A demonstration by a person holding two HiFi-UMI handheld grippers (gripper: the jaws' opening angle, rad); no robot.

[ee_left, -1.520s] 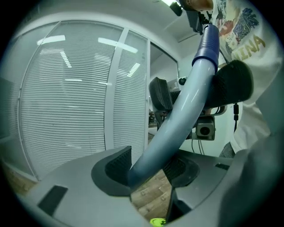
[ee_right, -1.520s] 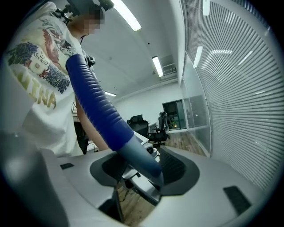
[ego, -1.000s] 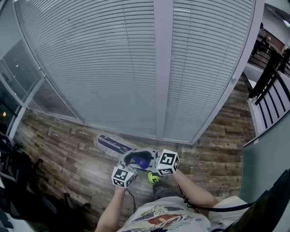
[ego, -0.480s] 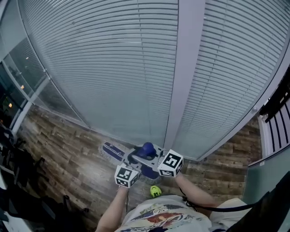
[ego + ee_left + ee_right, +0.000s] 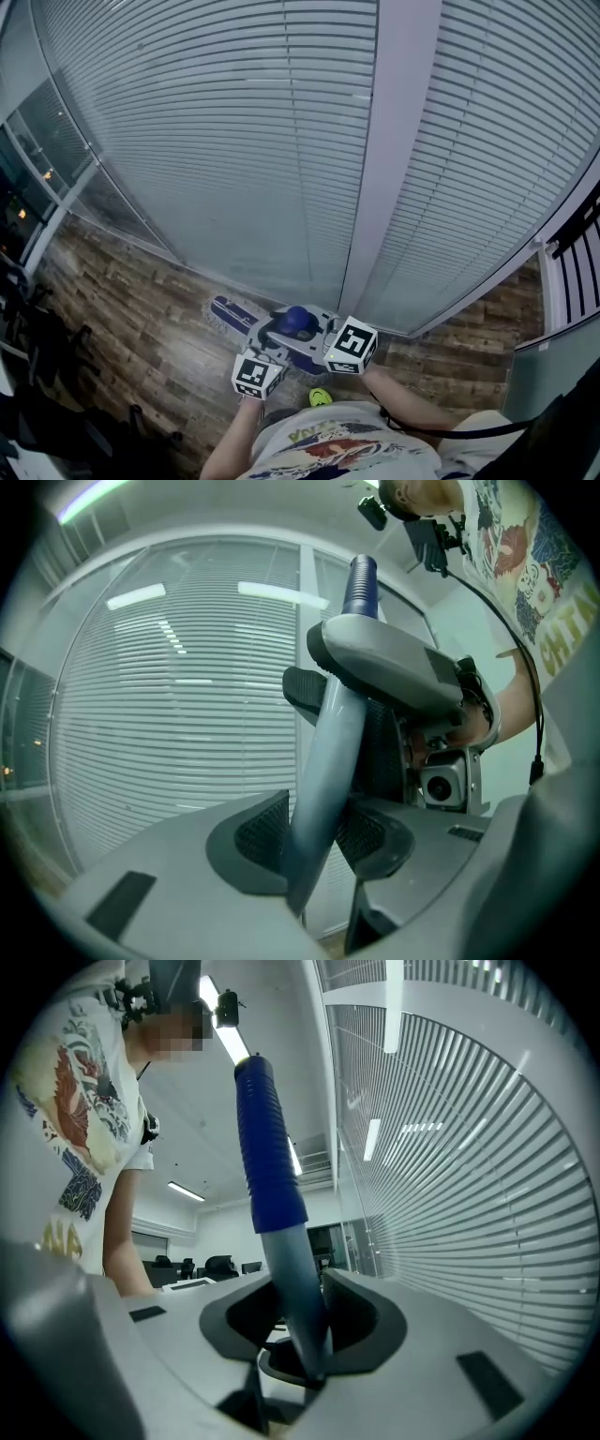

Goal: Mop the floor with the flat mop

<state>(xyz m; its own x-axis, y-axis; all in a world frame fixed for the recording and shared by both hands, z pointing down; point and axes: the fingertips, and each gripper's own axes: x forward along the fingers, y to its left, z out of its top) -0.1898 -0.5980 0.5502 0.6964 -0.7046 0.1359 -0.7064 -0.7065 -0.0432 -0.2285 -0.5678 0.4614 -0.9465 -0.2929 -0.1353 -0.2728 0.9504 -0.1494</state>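
Observation:
The flat mop's blue head (image 5: 232,313) with its pale fringe lies on the wood floor at the foot of the blinds. Its grey pole (image 5: 328,752) rises to a ribbed blue grip (image 5: 267,1157), whose top (image 5: 298,321) shows between the two grippers. My left gripper (image 5: 272,342) holds the pole lower down. Its jaws are closing, and in the left gripper view (image 5: 314,832) the pads sit against both sides of the pole. My right gripper (image 5: 314,339) clasps the pole just under the blue grip (image 5: 300,1321); from the left gripper view it sits higher (image 5: 403,677).
A glass wall with lowered blinds (image 5: 234,141) and a pale upright post (image 5: 394,141) stand right ahead. Wood floor (image 5: 141,309) runs left to dark chairs (image 5: 37,356). A dark railing (image 5: 572,244) is at the right. A green shoe (image 5: 321,397) shows below the grippers.
The person and both grippers have come closer to the blinds, and the mop head has slid along the wall's foot. Over the last half second little has shifted.

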